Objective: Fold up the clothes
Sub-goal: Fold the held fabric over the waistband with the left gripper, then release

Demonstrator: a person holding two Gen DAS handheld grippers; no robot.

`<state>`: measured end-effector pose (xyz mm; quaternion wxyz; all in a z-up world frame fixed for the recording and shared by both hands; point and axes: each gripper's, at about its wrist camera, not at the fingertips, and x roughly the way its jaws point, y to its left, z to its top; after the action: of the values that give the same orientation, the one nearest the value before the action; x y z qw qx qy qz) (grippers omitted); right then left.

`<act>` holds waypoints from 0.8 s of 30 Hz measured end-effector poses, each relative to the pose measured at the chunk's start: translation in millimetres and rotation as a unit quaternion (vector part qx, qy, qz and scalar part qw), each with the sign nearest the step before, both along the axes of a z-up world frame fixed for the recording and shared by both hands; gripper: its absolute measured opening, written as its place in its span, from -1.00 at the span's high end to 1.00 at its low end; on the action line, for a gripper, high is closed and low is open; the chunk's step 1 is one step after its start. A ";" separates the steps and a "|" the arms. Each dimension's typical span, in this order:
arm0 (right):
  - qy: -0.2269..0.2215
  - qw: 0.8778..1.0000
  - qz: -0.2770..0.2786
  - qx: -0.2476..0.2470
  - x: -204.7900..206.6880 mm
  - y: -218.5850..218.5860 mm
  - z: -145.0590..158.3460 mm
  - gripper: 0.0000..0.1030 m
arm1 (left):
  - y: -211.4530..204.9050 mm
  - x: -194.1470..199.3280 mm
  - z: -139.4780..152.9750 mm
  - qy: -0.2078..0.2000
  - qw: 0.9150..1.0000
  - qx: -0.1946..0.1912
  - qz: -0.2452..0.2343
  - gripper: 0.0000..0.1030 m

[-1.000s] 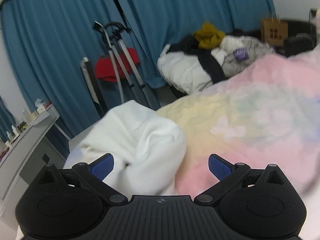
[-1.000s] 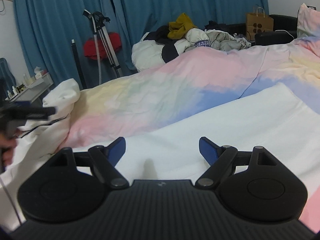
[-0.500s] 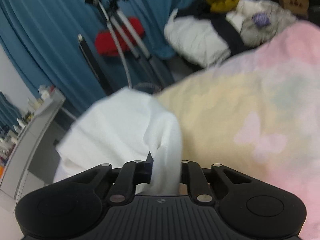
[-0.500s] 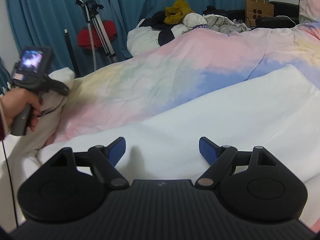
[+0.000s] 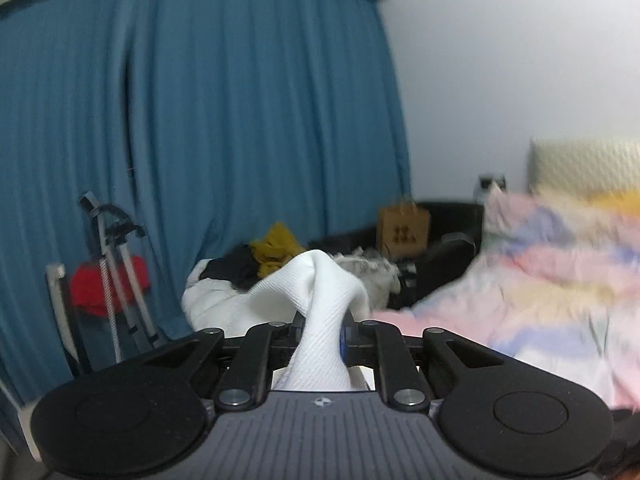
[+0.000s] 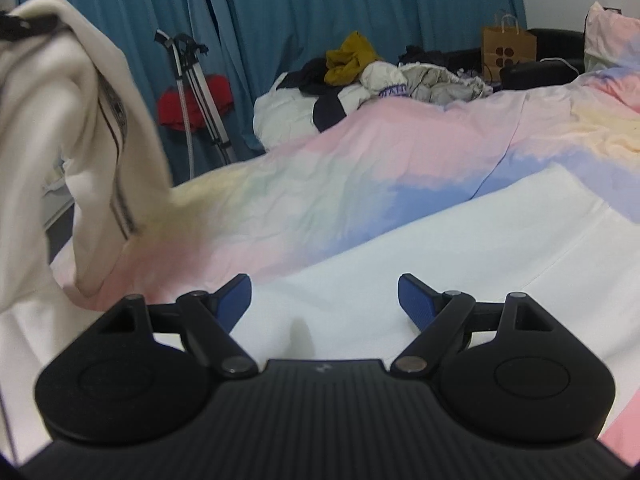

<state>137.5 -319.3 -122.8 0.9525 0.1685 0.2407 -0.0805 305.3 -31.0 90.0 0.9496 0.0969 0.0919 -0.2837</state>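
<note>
My left gripper [image 5: 320, 330] is shut on a bunched fold of the white garment [image 5: 320, 300] and holds it up in the air. In the right wrist view the same white garment [image 6: 76, 136], with a dark stripe, hangs lifted at the left above the bed. My right gripper [image 6: 325, 300] is open and empty, low over a flat white cloth [image 6: 460, 252] spread on the pastel bedspread [image 6: 360, 160].
A pile of mixed clothes [image 6: 368, 72] lies at the far side of the bed. A tripod [image 6: 196, 92] with a red item stands by the blue curtains [image 6: 320, 0]. A brown paper bag [image 6: 508, 48] sits on a dark sofa at the back right.
My left gripper closed on the white garment and raised it high off the bed, its view swinging up. My right gripper stayed open over the white cloth.
</note>
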 end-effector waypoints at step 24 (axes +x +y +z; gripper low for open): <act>-0.028 0.989 0.131 0.068 8.1 27.2 -7.5 -0.60 | 82.1 -124.2 -98.8 0.171 0.927 -0.135 0.306 -0.57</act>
<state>145.6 -292.1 -130.3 0.9476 0.2016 0.2388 0.0665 181.1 51.0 -8.9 0.9642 -0.1149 0.2388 -0.0014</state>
